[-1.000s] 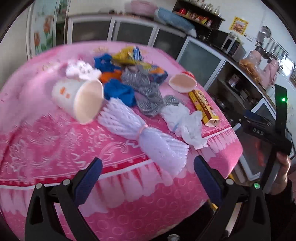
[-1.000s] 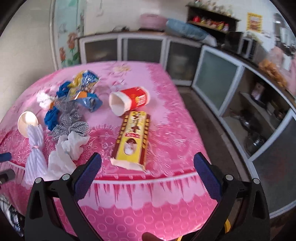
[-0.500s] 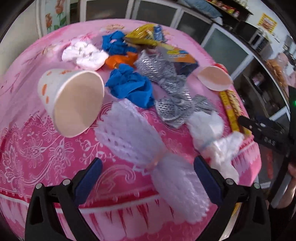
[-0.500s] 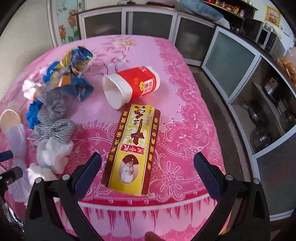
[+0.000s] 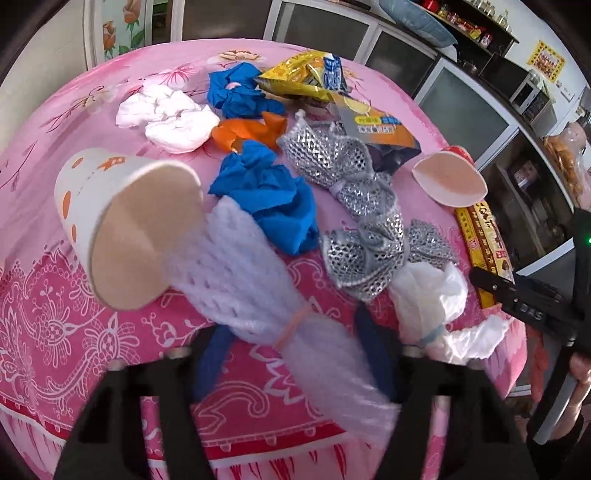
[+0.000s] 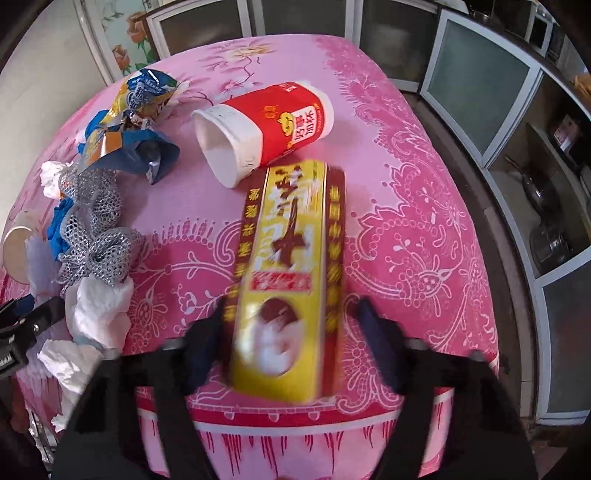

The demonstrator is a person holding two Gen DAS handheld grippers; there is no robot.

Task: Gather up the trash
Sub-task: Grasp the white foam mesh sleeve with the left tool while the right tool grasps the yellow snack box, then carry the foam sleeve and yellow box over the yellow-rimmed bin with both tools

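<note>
Pretty bright daylit room. Everything sits on a round table under a pink floral tablecloth [image 6: 424, 229] with a darker pink lace-pattern border, spreading out ahead of both sets of jaws and dropping off just below them. Past the far edge there's a low run of white-framed cabinets with dark frosted glass doors [image 5: 461, 110], curving round to the right of the jaws. One section on the right is open shelving with metal pots [image 6: 546, 225] inside. Far left, a panel painted with orange roses [image 5: 110, 33] next to a plain cream wall [image 6: 44, 85]. Up top right, a dark wall shelf of small jars [image 5: 476, 22] and a yellow paper notice [image 5: 547, 61] on the white wall. Dark brown floor [image 6: 476, 206] between table and cabinets.
</note>
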